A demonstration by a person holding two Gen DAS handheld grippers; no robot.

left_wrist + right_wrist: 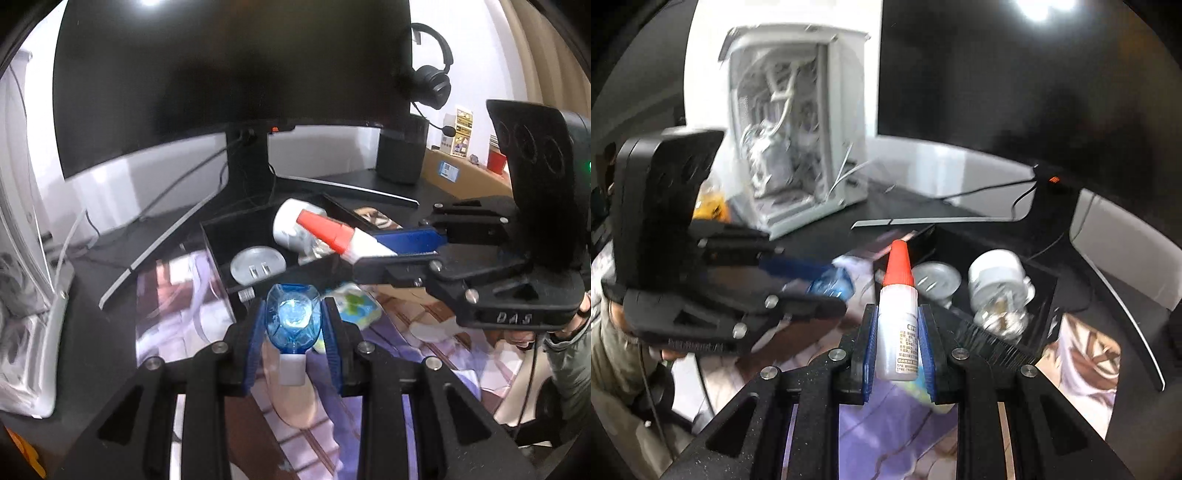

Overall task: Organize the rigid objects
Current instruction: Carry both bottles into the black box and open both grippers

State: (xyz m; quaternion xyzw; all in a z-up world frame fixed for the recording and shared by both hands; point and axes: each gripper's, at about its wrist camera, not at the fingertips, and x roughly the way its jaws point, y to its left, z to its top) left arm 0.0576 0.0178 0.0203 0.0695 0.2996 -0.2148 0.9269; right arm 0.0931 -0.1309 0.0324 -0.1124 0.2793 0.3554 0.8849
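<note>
Blue-padded, the left claw (293, 325) gripped a blue bottle (293, 319); the right claw (898, 332) clamped a red-capped glue bottle (898, 325), both above the surface (99, 332) beside the black bin's (218, 240) open near edge.

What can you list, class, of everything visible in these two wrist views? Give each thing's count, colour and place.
glue bottle: one, white with red cap, held in right hand-held gripper
blue bottle: one, clear blue, held in left hand-held gripper
black tray: one, on desk mat, below monitor
round plug adapter: one, silver-grey, in tray
white object: one, in tray, blurred
monitor: one, black, behind tray
headset: one, black, beside monitor
computer case: one, white, left on desk
left hand-held gripper: black, blue pads, shut
right hand-held gripper: black, blue pads, shut
</note>
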